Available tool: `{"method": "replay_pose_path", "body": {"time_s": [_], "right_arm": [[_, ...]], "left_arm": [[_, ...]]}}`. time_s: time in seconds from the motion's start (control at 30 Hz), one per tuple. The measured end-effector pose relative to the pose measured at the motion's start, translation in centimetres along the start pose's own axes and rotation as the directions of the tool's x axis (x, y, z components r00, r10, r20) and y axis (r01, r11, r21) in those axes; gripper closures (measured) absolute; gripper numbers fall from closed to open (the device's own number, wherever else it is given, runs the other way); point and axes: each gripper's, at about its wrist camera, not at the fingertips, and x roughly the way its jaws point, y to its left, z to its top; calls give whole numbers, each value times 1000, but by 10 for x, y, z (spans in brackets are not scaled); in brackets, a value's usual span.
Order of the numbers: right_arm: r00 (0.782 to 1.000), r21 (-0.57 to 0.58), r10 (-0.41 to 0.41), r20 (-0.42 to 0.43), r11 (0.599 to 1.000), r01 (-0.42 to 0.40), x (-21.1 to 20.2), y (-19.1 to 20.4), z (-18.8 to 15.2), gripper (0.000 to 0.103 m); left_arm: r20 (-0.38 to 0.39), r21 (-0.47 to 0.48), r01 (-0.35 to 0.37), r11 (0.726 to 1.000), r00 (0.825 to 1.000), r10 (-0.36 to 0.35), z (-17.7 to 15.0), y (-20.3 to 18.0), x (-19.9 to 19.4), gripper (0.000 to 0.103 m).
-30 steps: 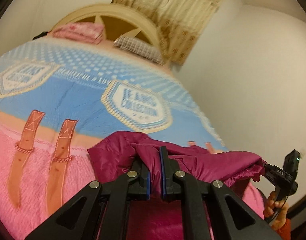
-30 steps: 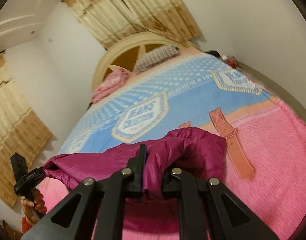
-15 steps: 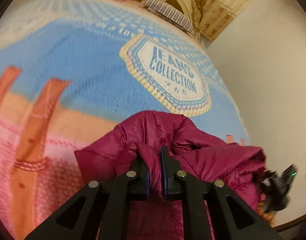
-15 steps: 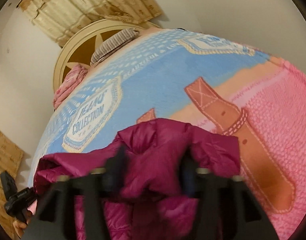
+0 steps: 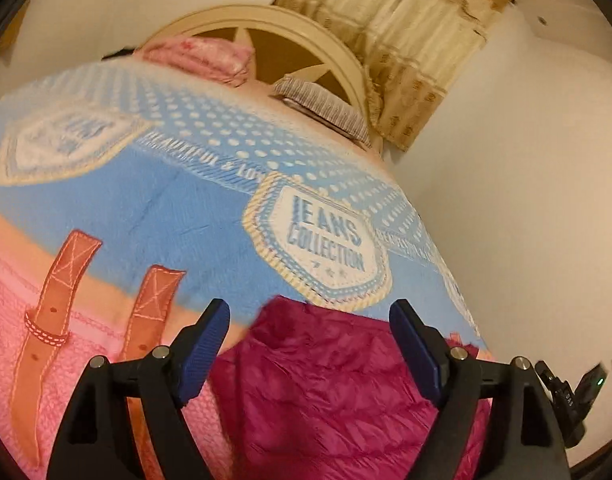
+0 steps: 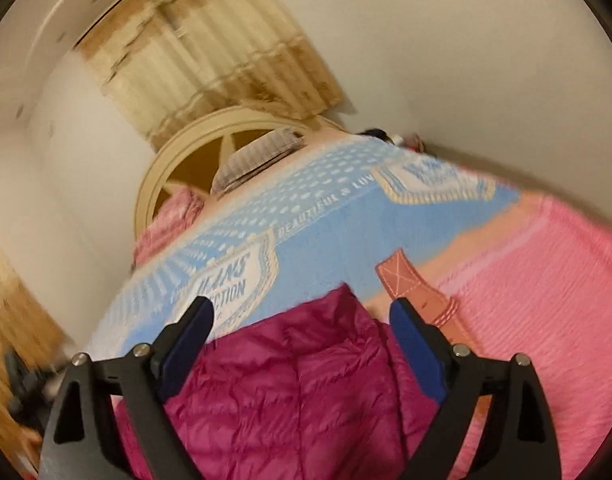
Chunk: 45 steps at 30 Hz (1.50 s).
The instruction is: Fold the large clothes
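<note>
A magenta quilted jacket [image 5: 326,392] lies flat on the bed's pink and blue blanket [image 5: 165,208], its far edge near the "Jeans Collection" badge. My left gripper [image 5: 310,320] hovers over it with jaws wide and still opening; the cloth lies below them, not pinched. In the right wrist view the same jacket [image 6: 289,392] spreads under my right gripper [image 6: 301,316], whose jaws are also opening and grip nothing. The right gripper shows at the left wrist view's lower right edge [image 5: 574,396].
A round cream headboard [image 5: 306,44] with a striped pillow [image 5: 326,108] and a folded pink blanket [image 5: 201,56] stands at the bed's far end. Beige curtains [image 6: 209,64] hang behind it. White walls close in on both sides of the bed.
Both grippers were shut on bunched jacket cloth one second ago; now both have let go and stand wide. The jacket has dropped and lies flat on the blanket.
</note>
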Motion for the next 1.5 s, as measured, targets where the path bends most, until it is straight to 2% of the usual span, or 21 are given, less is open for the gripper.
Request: {"method": "replay_pose_path", "body": {"time_s": [0.03,0.1,0.13,0.17,0.2,0.27,0.37,0.43,0.53,0.63,0.8,0.93,1.07,1.23,1.3,1.4,1.43,1.5], "right_arm": [[1000,-66,2,-26,998,-4,-2,14,-3,25],[998,-170,-15,-65,985,4,1,40,-10,48],[996,-234,-31,-80,972,11,6,57,-15,55],[995,-279,-33,-97,960,4,13,70,-19,67],[993,-306,-23,-116,952,-13,19,79,-24,71],[982,-352,-17,-187,934,-51,43,99,-38,71],[971,-441,-111,-209,898,8,83,114,-59,71],[962,-454,-149,-229,890,30,105,109,-70,71],[951,-439,-189,-245,896,65,127,91,-80,71],[954,-378,-160,-254,924,54,132,73,-85,72],[960,-342,-141,-242,938,51,135,68,-84,71],[954,-340,-143,-262,939,48,141,68,-87,71],[944,-338,-151,-295,940,45,152,66,-88,71],[929,-386,-207,-308,919,77,159,72,-92,71],[929,-389,-208,-305,918,78,158,72,-92,71],[939,-341,-171,-299,938,62,152,64,-86,74],[942,-322,-175,-285,944,77,147,60,-81,76],[945,-315,-226,-238,938,145,137,56,-71,76]], "left_arm": [[-17,54,1,999,1000,0,-6,-15,4,21],[-36,164,-8,986,999,14,-21,-46,16,21],[-34,221,-22,975,999,30,-33,-66,23,21],[-35,263,-34,964,998,45,-43,-82,31,21],[-38,298,-46,953,997,60,-53,-96,39,21],[-42,334,-69,940,995,88,-65,-109,55,21],[-50,345,-110,932,989,136,-71,-112,89,21],[-52,355,-165,920,979,196,-72,-105,107,21],[-86,340,-183,923,971,224,-77,-86,132,21],[-101,290,-165,943,974,202,-85,-72,149,21],[-66,307,-173,936,977,203,-92,-73,153,19],[-91,297,-170,940,975,205,-92,-70,161,18],[-104,322,-202,925,963,247,-94,-74,169,17],[-112,349,-240,906,949,295,-97,-76,176,17],[-111,361,-255,897,943,313,-98,-77,178,16],[-109,371,-273,887,936,334,-99,-77,180,16],[-108,374,-276,885,935,338,-99,-77,180,16],[-109,374,-278,885,934,339,-99,-77,180,16]]}}
